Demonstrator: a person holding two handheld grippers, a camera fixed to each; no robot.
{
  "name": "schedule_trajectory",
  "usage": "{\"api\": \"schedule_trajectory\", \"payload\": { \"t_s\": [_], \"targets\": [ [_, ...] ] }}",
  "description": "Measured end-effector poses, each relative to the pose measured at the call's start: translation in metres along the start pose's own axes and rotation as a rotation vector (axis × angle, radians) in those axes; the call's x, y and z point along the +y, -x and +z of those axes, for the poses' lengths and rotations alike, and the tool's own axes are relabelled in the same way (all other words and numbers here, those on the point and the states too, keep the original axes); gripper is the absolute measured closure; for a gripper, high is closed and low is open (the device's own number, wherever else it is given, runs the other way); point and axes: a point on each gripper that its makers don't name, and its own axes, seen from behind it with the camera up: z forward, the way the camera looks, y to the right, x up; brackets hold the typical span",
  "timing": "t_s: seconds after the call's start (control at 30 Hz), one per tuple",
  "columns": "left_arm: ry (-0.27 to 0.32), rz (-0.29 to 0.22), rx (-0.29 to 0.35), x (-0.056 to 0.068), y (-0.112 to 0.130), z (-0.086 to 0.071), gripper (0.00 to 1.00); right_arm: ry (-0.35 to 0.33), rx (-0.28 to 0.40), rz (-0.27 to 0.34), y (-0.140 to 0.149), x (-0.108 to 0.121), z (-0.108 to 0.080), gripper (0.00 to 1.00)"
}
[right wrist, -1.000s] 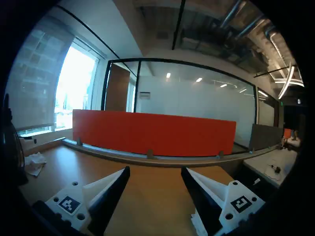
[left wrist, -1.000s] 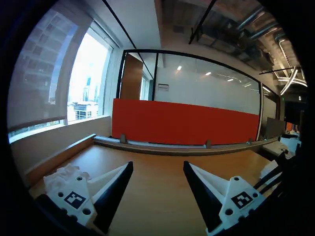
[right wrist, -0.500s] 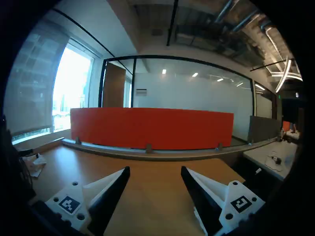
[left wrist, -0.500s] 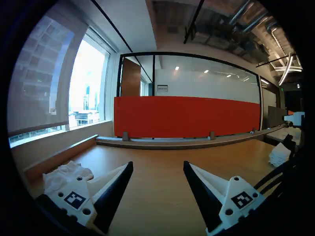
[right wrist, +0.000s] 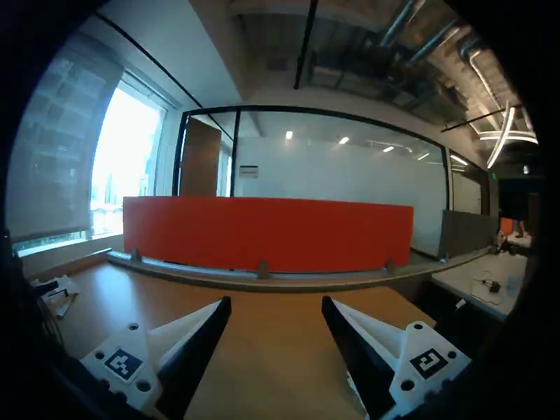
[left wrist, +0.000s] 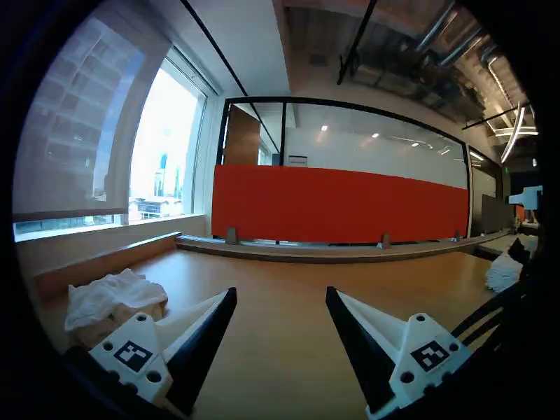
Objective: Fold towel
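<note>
A: left gripper point(left wrist: 280, 292) state?
B: Spread wide, nothing between the tips. Just bare wooden table point(left wrist: 294, 273) under the gap.
A: towel?
B: Left gripper view: white towel point(left wrist: 112, 299) lies crumpled on the table at far left, by the window-side ledge point(left wrist: 98, 262). Its near edge is hidden behind that gripper's left finger point(left wrist: 199, 339), so I can't tell if they touch.
A: right gripper point(right wrist: 275, 302)?
B: Same: wide apart, holding nothing, table beyond the tips. Can't tell whether the tips touch the wood.
A: anything else white?
B: Left gripper view, far right: a crumpled white lump point(left wrist: 504, 271), cut off at the edge — can't say what it is. Right gripper view, far left: a small pale item point(right wrist: 57, 290) on the table, too small and distorted to identify.
A: background?
B: Orange divider panel point(left wrist: 339, 204) along the table's far edge, glass wall point(left wrist: 378, 150) behind it, bright window point(left wrist: 164, 164) at left. Right gripper view has a second desk point(right wrist: 483, 280) at right, partly cut off, with something small and dark on it that's unreadable.
</note>
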Motion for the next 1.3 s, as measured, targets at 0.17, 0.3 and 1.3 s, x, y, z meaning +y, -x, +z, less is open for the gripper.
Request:
{"api": "schedule_trajectory", "payload": {
  "t_s": [0.17, 0.3, 1.3],
  "targets": [
    [-0.002, 0.001, 0.014, -0.004, 0.004, 0.000, 0.06, -0.011, 0.004, -0.003, 0.005, -0.005, 0.003, 0.00],
    [-0.006, 0.007, 0.018, -0.008, 0.009, 0.000, 0.06, -0.012, 0.007, -0.003, 0.009, -0.005, 0.004, 0.00],
    [-0.004, 0.067, 0.009, -0.003, 0.019, 0.000, 0.05, 0.010, 0.039, 0.009, 0.014, 0.017, 0.010, 0.00]
  ]
}}
